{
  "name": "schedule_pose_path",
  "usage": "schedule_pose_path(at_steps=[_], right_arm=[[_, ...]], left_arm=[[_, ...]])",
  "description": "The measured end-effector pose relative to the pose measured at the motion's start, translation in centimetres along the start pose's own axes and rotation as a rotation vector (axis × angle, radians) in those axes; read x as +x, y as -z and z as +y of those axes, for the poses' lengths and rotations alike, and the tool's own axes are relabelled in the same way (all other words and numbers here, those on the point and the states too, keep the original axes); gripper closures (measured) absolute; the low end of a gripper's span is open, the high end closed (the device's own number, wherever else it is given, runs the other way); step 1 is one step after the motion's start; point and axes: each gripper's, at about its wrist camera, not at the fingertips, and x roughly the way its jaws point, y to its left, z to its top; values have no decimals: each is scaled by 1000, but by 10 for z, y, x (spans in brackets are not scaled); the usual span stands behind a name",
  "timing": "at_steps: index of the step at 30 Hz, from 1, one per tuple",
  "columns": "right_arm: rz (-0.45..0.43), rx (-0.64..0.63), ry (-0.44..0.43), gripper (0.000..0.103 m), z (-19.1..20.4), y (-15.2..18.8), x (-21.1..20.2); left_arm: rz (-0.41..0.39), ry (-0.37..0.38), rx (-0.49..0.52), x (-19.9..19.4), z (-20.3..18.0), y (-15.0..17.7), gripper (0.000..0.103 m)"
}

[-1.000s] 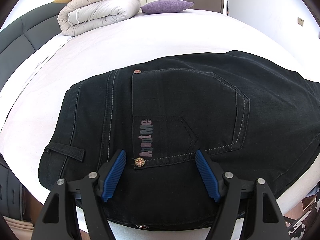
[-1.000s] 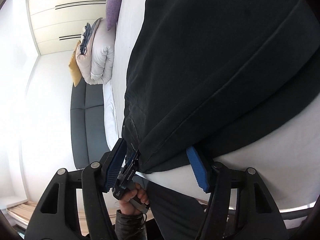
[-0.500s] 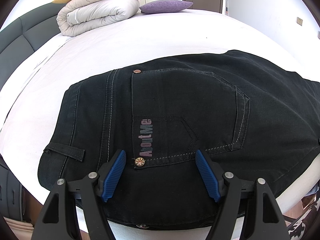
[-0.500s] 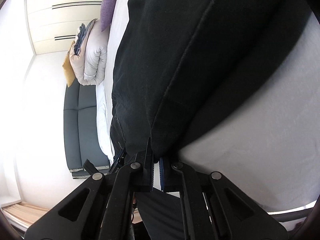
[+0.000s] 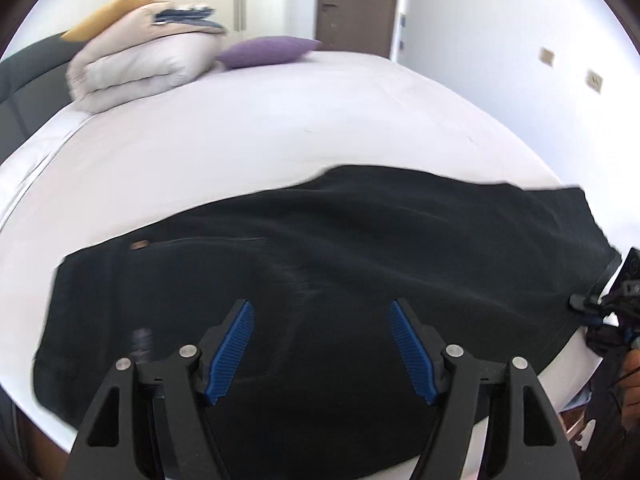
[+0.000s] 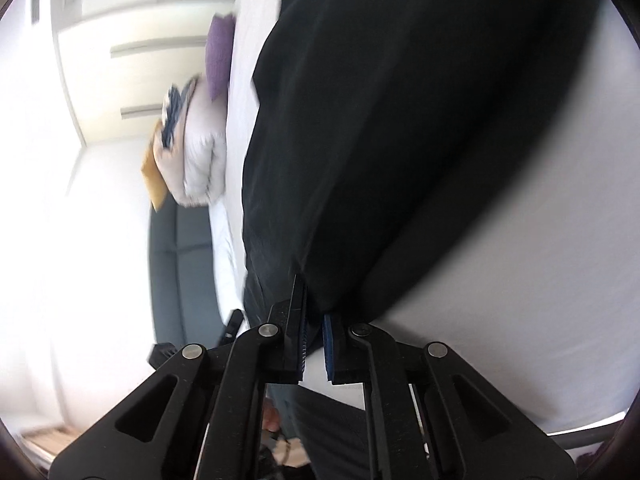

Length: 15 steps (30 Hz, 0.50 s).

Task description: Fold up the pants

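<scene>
Two tongs are busy. The right tongs, spread a second ago, now pinch the right end of the black pants on the bed. The left tongs stay spread over them. The fold can start.

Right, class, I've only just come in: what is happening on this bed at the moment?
A person with a gripper in each hand is folding black pants spread on a white bed. The right gripper is shut on the pants' edge, lifting the cloth off the sheet. The left gripper hovers open above the other end, holding nothing. A folded duvet and purple pillow lie at the far end.
</scene>
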Motion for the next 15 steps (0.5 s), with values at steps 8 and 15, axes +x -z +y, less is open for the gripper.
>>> schedule_pose_path(at_steps=[8,15], right_arm=[[-70,29,10,103,-17,-7,-26],[-54,15,-20,102,-16,-12,-22]], left_arm=[[49,19,49,39,-36,21,30],[51,24,53,42,-39,17,30]])
